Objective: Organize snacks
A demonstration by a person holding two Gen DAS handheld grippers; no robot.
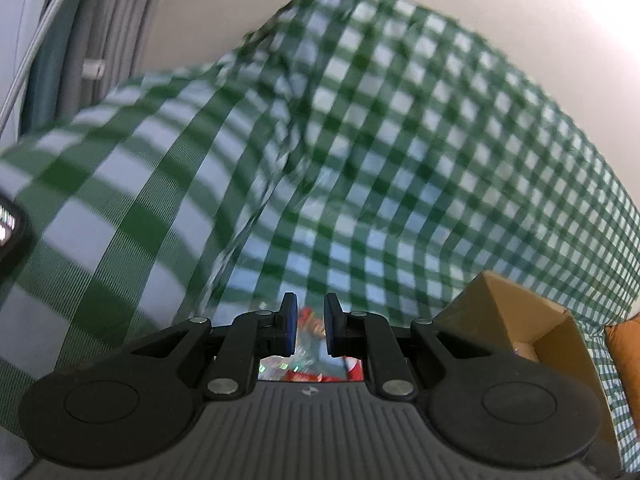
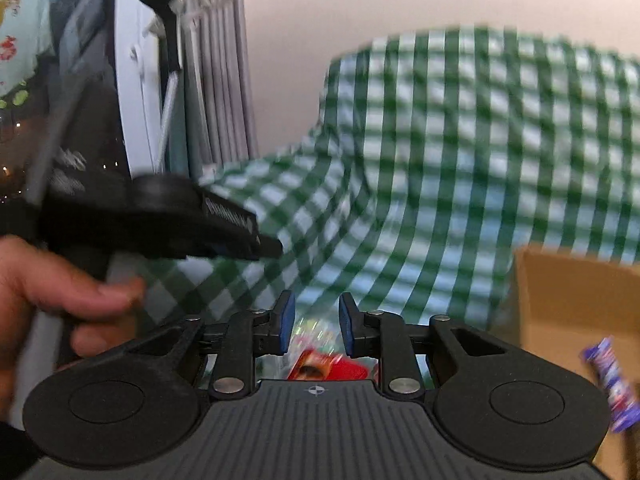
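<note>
We are looking along two black two-finger grippers toward a surface draped in green-and-white checked cloth [image 1: 400, 128], both views smeared by motion blur. In the left wrist view, the left gripper [image 1: 310, 327] is showing its blue-padded fingers [image 1: 289, 326] standing close together with a narrow gap between them; red and silvery snack packets [image 1: 312, 372] are lying below and beyond the tips, and we cannot tell whether the pads are pinching any of them. An open brown cardboard box [image 1: 520, 320] is sitting at the lower right of that view, on the checked cloth, with something pale inside it that is too blurred to name. An orange cushion [image 1: 624, 344] is showing at the far right edge.

In the right wrist view, the right gripper [image 2: 316, 326] is holding its jaws somewhat parted, with nothing pressed between the pads; a red snack packet [image 2: 320, 364] is lying underneath, among shiny wrappers. The left gripper [image 2: 192, 220] is appearing here from the side, carried by a person's hand [image 2: 48, 300] at the left edge. The cardboard box [image 2: 568, 304] is standing just to the right, and a blue-and-white wrapped snack bar [image 2: 612, 388] is showing tilted in front of its inner wall. Grey curtains [image 2: 224, 80] are hanging behind, beside a pale wall.
</note>
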